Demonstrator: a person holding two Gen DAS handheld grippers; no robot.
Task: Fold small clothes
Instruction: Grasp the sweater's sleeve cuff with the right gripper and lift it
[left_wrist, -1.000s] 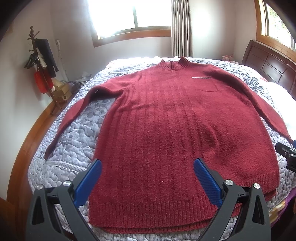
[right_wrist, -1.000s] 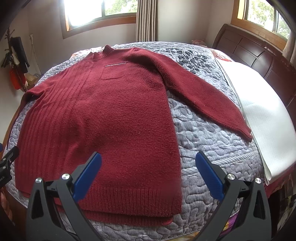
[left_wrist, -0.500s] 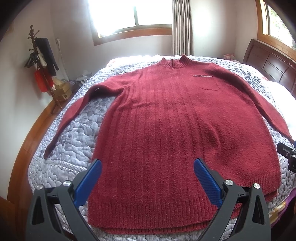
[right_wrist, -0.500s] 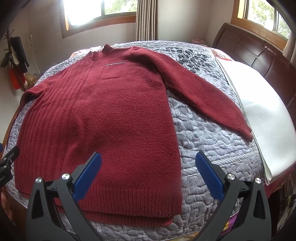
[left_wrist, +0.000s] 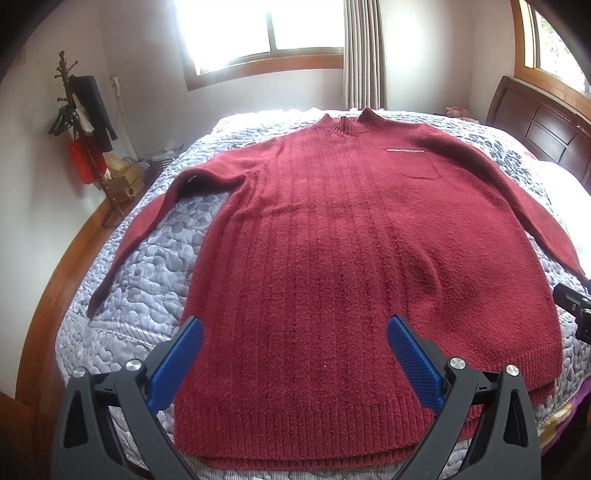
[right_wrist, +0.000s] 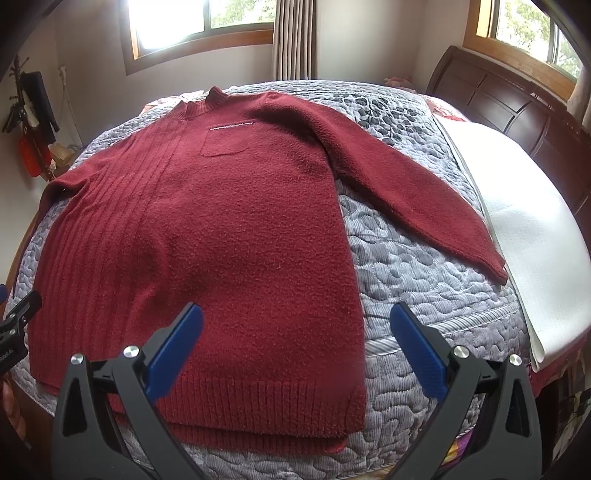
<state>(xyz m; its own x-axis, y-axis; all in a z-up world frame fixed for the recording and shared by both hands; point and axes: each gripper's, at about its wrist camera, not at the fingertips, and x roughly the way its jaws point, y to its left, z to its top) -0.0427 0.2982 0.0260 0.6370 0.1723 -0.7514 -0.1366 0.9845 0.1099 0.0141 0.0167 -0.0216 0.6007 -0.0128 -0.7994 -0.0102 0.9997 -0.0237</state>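
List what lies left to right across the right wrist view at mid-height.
Coat rack → sweater → bare quilt → white sheet → headboard.

Both hand-held grippers level, side by side, jaws spread wide.
The left gripper (left_wrist: 294, 350) and right gripper (right_wrist: 296, 341) each hold nothing between their blue fingertip pads (left_wrist: 177, 363); the right gripper's black tip shows at the right edge of the left wrist view.
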